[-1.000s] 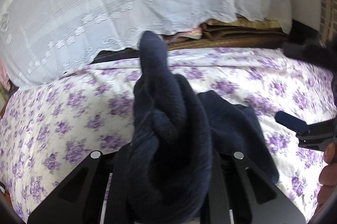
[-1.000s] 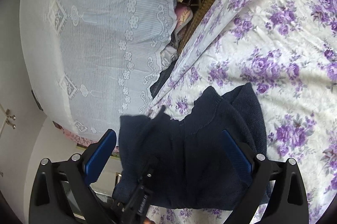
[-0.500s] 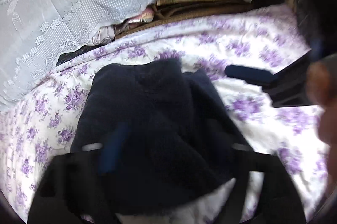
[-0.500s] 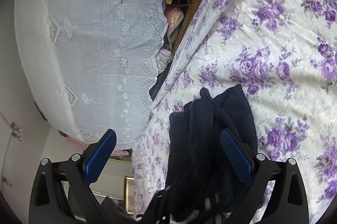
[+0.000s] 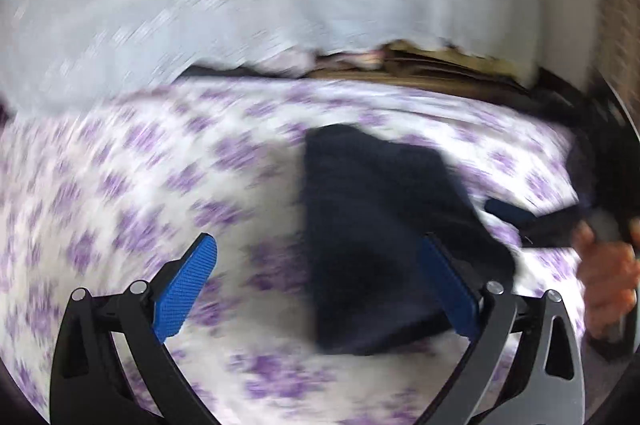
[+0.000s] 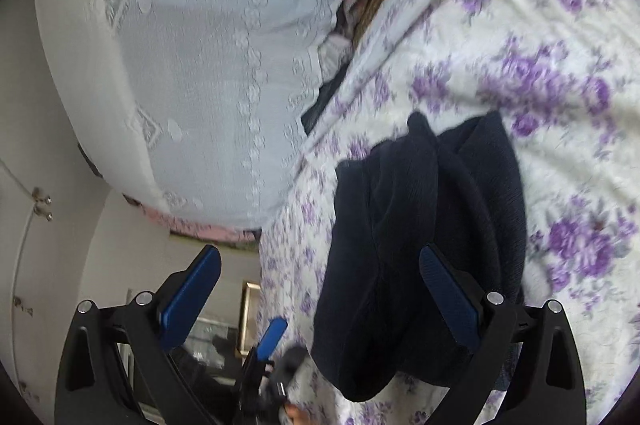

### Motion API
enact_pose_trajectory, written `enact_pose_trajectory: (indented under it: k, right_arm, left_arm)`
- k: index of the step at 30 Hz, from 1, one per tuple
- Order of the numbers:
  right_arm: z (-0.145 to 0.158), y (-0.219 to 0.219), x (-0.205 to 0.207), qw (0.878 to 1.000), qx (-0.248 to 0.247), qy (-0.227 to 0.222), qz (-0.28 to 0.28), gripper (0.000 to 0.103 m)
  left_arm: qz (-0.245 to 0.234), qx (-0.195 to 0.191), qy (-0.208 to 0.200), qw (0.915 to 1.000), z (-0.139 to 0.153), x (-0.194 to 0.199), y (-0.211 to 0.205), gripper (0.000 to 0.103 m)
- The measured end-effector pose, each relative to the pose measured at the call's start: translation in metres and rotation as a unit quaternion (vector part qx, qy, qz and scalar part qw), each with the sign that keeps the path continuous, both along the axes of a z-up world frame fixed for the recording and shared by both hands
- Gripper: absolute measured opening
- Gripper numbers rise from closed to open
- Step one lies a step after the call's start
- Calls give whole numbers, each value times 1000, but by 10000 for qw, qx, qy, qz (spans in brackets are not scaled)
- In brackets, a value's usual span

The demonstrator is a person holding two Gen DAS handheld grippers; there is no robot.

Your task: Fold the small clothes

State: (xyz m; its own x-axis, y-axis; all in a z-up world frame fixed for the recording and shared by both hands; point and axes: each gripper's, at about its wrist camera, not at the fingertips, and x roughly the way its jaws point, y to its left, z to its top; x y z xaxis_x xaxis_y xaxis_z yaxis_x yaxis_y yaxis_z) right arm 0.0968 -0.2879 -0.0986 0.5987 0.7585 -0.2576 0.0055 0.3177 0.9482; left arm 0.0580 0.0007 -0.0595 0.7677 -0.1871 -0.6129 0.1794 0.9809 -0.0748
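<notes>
A dark navy knitted garment (image 5: 384,233) lies folded on the purple-flowered bedsheet (image 5: 140,185). My left gripper (image 5: 318,285) stands wide open just above the sheet. The garment's left edge lies between its blue pads, which do not touch it, and the right finger (image 5: 448,289) crosses in front of the cloth. In the right wrist view the same garment (image 6: 420,245) shows soft lengthwise folds. My right gripper (image 6: 320,289) is open too, its right finger (image 6: 448,293) in front of the cloth. The left gripper's blue fingertip (image 6: 272,339) shows at the bottom.
A white lace cover (image 5: 200,5) hangs over stacked bedding behind the sheet, with a brown wooden edge (image 5: 420,73) below it. A hand (image 5: 608,265) holds the right gripper (image 5: 516,215) at the garment's right. A pale wall and cupboard door (image 6: 40,265) lie beyond the bed.
The left gripper was shut on the bunched-up garment and has let it go. The cloth now lies folded on the sheet, and the left gripper has swung away leftward. The right gripper stayed open.
</notes>
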Motion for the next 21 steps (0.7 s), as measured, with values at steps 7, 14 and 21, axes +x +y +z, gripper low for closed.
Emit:
enact_pose_trajectory:
  k: [7,14,21]
  right_arm:
    - [-18,26,3,9983,-426,257,298,99]
    - [-19,27,-6,9992,-236,178,259,100]
    - [-16,36,-3,9995,-287,63,121,100]
  left_arm:
    - [388,-634,438,9963,-26,26,42,99]
    - [793,-906,135,9926,-17,24,66,99]
    - [419,-481,733,9953,-42,51,37,93]
